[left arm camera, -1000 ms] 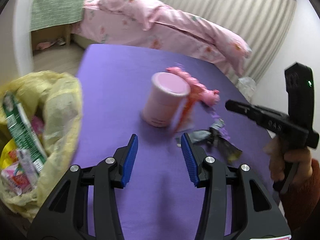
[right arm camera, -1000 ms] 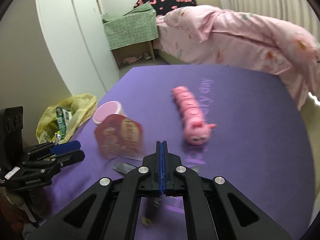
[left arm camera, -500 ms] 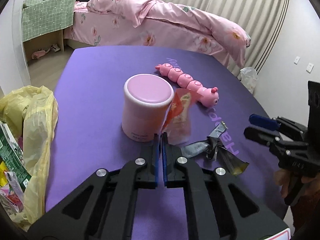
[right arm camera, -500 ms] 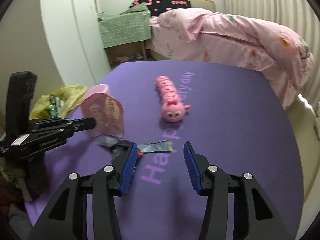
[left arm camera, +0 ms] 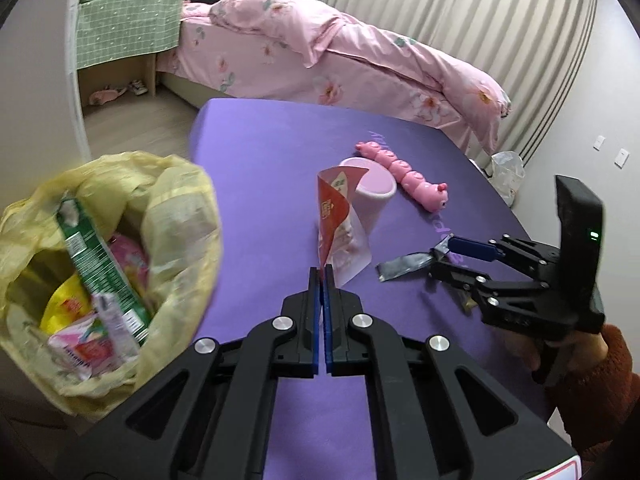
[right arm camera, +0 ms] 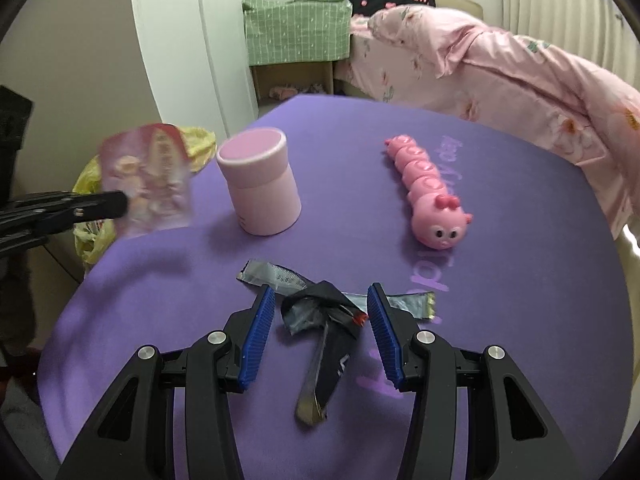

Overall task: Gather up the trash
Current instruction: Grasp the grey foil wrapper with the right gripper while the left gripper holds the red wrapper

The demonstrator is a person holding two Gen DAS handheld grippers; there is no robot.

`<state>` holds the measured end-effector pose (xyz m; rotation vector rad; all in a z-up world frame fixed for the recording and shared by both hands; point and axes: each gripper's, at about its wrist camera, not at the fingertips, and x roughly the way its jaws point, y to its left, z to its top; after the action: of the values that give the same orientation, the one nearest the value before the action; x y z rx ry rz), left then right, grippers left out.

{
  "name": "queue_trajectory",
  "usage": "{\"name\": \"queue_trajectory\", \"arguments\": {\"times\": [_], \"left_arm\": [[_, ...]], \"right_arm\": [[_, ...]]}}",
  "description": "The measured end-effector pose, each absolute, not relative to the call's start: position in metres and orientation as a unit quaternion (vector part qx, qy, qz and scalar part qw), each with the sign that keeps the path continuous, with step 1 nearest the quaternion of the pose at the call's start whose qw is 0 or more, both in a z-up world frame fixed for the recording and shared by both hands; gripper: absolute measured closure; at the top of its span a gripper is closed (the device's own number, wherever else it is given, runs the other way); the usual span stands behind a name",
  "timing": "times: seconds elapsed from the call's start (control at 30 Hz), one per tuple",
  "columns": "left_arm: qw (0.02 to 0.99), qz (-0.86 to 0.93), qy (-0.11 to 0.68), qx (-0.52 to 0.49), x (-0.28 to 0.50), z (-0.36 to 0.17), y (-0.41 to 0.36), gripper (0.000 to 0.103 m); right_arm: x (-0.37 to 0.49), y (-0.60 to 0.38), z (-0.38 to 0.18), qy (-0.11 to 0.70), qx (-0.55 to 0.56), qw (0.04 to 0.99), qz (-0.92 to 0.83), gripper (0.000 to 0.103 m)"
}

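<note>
Purple cloth covers the table [right arm camera: 500,208], with a bed under a pink floral duvet [left arm camera: 360,60] behind it. Nearest in the right wrist view, the right gripper [right arm camera: 322,320] has its blue-padded jaws standing wide, having just opened, on either side of a crumpled dark foil wrapper [right arm camera: 324,320] that lies on the cloth; the pads do not touch it. A flat silver foil strip [right arm camera: 272,274] lies just beyond, partly under the dark one. In the left wrist view, the left gripper [left arm camera: 322,276] is pinched tight on the lower corner of a red-and-clear plastic snack packet [left arm camera: 340,232], which stands upright above the cloth. Beside the table's left edge sits an open yellow plastic bag [left arm camera: 180,208] holding a green packet and other wrappers. Farther back stand a pale pink cylindrical container with a lid [right arm camera: 260,188] and a pink plastic caterpillar toy [right arm camera: 428,188], near each other but apart.
</note>
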<state>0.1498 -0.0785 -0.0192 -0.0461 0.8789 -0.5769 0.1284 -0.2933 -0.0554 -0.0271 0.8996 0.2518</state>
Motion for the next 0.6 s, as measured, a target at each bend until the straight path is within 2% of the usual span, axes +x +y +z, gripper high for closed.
{"name": "queue_trajectory", "arguments": {"times": [0.13, 0.3, 0.6], "left_arm": [[0.864, -0.271, 0.423, -0.026, 0.146, -0.020, -0.068, 0.102], [0.868, -0.268, 0.419, -0.021, 0.140, -0.019, -0.069, 0.102], [0.886, -0.273, 0.375, -0.009, 0.131, 0.014, -0.069, 0.102]], "right_arm": [[0.135, -0.292, -0.065, 0.449, -0.024, 0.886, 0.109, 0.057], [0.129, -0.299, -0.056, 0.434, -0.005, 0.895, 0.102, 0.073], [0.113, -0.301, 0.000, 0.376, 0.002, 0.922, 0.098, 0.074]]}}
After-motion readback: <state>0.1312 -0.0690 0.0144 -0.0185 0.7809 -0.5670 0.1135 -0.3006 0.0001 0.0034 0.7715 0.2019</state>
